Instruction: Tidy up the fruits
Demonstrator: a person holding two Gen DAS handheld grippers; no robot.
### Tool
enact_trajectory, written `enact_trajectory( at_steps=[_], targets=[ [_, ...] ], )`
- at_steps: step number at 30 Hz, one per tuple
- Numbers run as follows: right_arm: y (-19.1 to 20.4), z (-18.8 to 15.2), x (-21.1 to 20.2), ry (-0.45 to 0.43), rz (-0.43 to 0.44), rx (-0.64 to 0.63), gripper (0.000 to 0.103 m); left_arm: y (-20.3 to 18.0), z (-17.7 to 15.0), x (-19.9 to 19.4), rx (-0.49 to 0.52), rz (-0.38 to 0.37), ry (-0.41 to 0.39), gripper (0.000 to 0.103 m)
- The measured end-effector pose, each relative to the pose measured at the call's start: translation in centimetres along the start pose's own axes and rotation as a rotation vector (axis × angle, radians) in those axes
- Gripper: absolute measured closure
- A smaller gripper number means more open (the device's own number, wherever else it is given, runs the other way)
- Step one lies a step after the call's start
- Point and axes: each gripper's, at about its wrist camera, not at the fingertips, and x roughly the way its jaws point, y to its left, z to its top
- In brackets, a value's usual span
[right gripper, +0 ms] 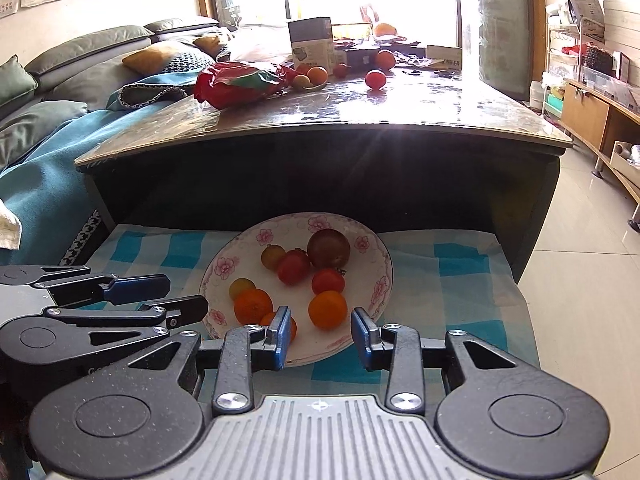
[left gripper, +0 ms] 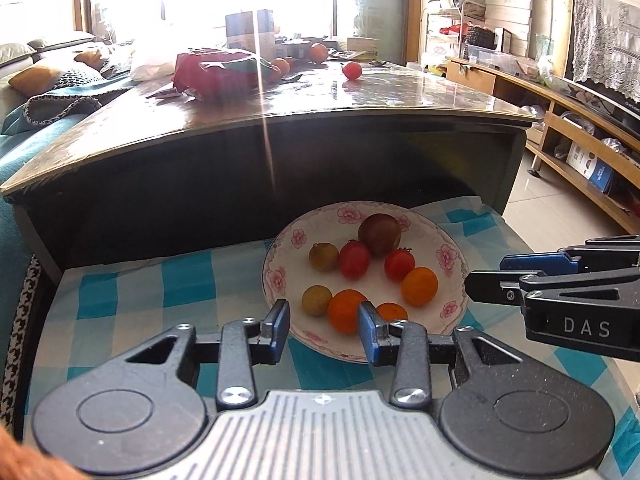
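Note:
A white plate with pink flowers (left gripper: 280,264) (right gripper: 224,268) sits on a blue checked cloth (left gripper: 160,280) (right gripper: 440,276). It holds several fruits: a dark round one (left gripper: 379,234) (right gripper: 329,248), red tomatoes (left gripper: 354,260) (right gripper: 294,266), oranges (left gripper: 420,286) (right gripper: 327,309) and small yellow-green fruits (left gripper: 323,257) (right gripper: 241,287). My left gripper (left gripper: 324,330) is open and empty at the plate's near rim; it also shows in the right wrist view (right gripper: 180,296). My right gripper (right gripper: 320,338) is open and empty at the near rim; it also shows in the left wrist view (left gripper: 486,276).
A glossy low table (left gripper: 360,100) (right gripper: 400,108) rises just behind the plate, with a red bag (left gripper: 216,68) (right gripper: 240,84), a loose tomato (left gripper: 352,70) (right gripper: 375,79), oranges and boxes. A sofa with teal blanket (right gripper: 52,152) lies left; wooden shelves (left gripper: 580,132) stand right.

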Motion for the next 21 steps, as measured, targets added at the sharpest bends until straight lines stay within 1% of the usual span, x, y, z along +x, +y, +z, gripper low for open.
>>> enact_trajectory(
  at_steps=[2, 5, 7, 8, 12, 16, 21],
  targets=[
    [0.0, 0.0, 0.0, -0.001, 0.002, 0.0, 0.073, -0.1, 0.0, 0.0, -0.002, 0.003, 0.0, 0.055],
    [0.1, -0.1, 0.0, 0.0, 0.002, 0.0, 0.073, -0.4, 0.0, 0.0, 0.0, 0.014, -0.002, 0.051],
    [0.1, -0.2, -0.1, -0.001, -0.002, -0.001, 0.073, -0.4, -0.1, -0.1, -0.001, 0.018, -0.004, 0.049],
    [0.1, -0.2, -0.1, 0.0, -0.003, -0.001, 0.073, -0.5, -0.1, -0.2, -0.002, 0.02, -0.003, 0.047],
    [0.0, -0.2, -0.4, -0.003, -0.008, 0.005, 0.073, -0.5, -0.2, -0.7, -0.02, 0.044, -0.004, 0.032],
    [0.1, -0.6, -1.3, -0.008, -0.011, 0.013, 0.072, -0.3, -0.4, -1.7, -0.043, 0.049, -0.008, 0.029],
    [0.3, -1.4, -2.6, -0.008, -0.015, 0.022, 0.07, -0.3, -0.9, -2.9, -0.045, 0.06, -0.013, 0.026]
  ],
)
